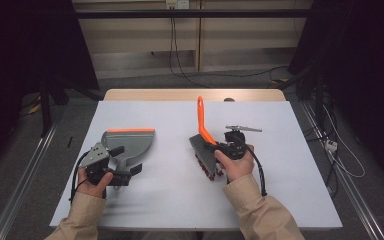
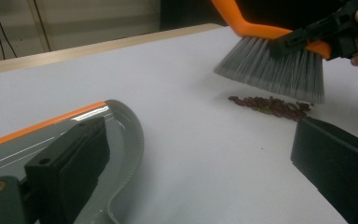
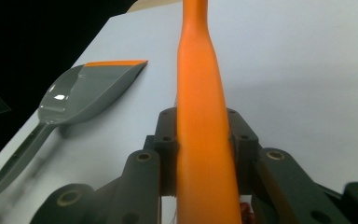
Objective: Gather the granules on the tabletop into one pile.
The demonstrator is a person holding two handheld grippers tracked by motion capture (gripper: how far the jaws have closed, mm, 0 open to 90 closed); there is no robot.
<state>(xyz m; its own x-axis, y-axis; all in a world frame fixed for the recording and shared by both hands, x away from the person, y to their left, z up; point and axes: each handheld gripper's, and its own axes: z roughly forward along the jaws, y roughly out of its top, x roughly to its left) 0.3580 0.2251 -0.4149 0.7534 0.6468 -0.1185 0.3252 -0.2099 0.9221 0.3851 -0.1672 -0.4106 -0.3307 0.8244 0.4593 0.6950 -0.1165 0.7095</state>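
A brush with an orange handle (image 1: pixel 200 112) and grey bristles (image 1: pixel 202 150) is held tilted over the white table, and my right gripper (image 1: pixel 215 146) is shut on the handle just above the bristles. In the right gripper view both jaws press the handle (image 3: pixel 200 93). A small heap of dark red beans (image 2: pixel 270 105) lies on the table under the bristles (image 2: pixel 275 70). At the left lies a grey dustpan (image 1: pixel 127 140) with an orange lip. My left gripper (image 1: pixel 126 160) is open at the dustpan's handle end, its jaws wide apart with one over the pan (image 2: pixel 121 135).
The white tabletop (image 1: pixel 170 200) ends at a wooden strip (image 1: pixel 195 95) on the far side. Beyond it, cables run across the floor. Dark curtains and metal rails flank the table on both sides.
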